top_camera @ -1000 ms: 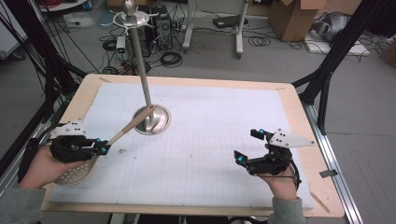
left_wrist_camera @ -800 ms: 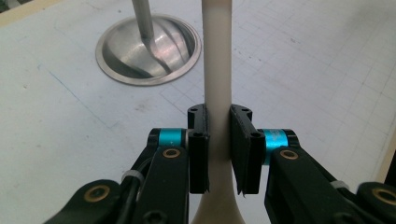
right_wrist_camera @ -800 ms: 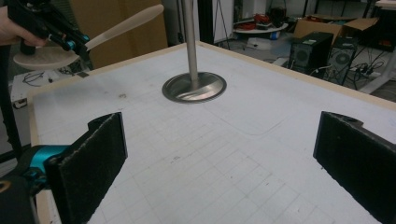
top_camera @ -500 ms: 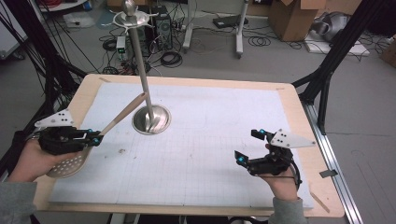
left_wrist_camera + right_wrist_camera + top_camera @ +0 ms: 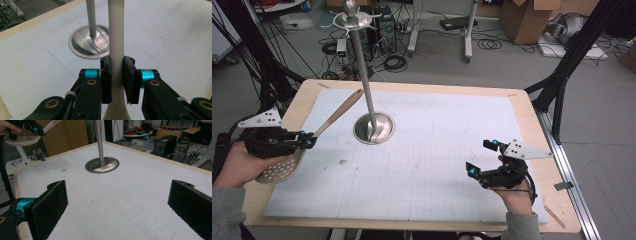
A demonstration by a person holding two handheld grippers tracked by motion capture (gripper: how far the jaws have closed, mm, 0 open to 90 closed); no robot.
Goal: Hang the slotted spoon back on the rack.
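You've got the slotted spoon (image 5: 302,142) in your left gripper (image 5: 304,142), off the table at its left edge, and the jaws are clamped on the pale wooden handle just above where it widens toward the bowl. In the left gripper view that handle (image 5: 116,45) runs straight up between the two black pads, both pressing flat against its sides. From the high view the perforated bowl (image 5: 279,170) hangs low under your left hand (image 5: 234,167), over the table's wooden border, while the handle tip tilts up and away toward the metal stand (image 5: 372,127). The tip sits near the stand's pole but apart from it, no contact. That stand is a round steel base on the white gridded mat (image 5: 427,165) with a slim pole rising to a small disc and knob at the top (image 5: 351,15). In the right gripper view you see the same base (image 5: 102,165) ahead, and your left gripper with the spoon up in the far corner (image 5: 35,131). Your right gripper (image 5: 487,157) is well apart from all this, over the mat's near right part, jaws spread wide with nothing between them, just bare grid showing between the two black pads (image 5: 50,207). Your right hand (image 5: 514,192) grips it from below, the grey three-cornered plate on top.
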